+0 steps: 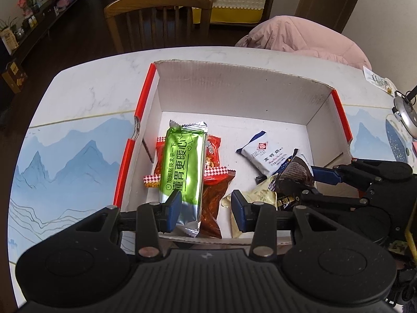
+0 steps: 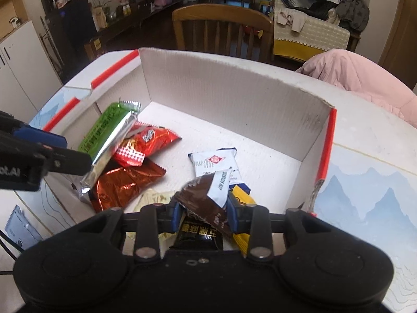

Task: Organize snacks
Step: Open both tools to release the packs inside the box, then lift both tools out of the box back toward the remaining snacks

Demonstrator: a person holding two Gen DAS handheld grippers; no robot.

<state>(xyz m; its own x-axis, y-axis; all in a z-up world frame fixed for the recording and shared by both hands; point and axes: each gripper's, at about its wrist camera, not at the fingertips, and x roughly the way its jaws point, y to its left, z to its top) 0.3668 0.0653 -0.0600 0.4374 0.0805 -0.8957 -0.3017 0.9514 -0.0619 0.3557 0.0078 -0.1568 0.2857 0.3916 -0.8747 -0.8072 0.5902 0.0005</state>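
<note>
Brown packet (image 2: 206,195) pinched in right hand-held gripper (image 2: 206,215), left hand-held gripper (image 1: 206,207) agape

Glossy foil green packet (image 1: 183,167) in matt corrugated-cardboard box (image 1: 234,91).

box (image 1: 235,91) on counter (image 1: 78,83) | long packet (image 1: 183,167) in box at left, atop other packets (image 1: 215,182) | milk packet (image 1: 263,154) right | chair (image 1: 159,13) behind counter

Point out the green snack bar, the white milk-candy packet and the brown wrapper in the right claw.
green snack bar (image 1: 183,167): left wrist view, middle of its green printed face.
white milk-candy packet (image 2: 213,164): right wrist view, near its red logo.
brown wrapper (image 2: 200,198): right wrist view, brown body above the claw.
</note>
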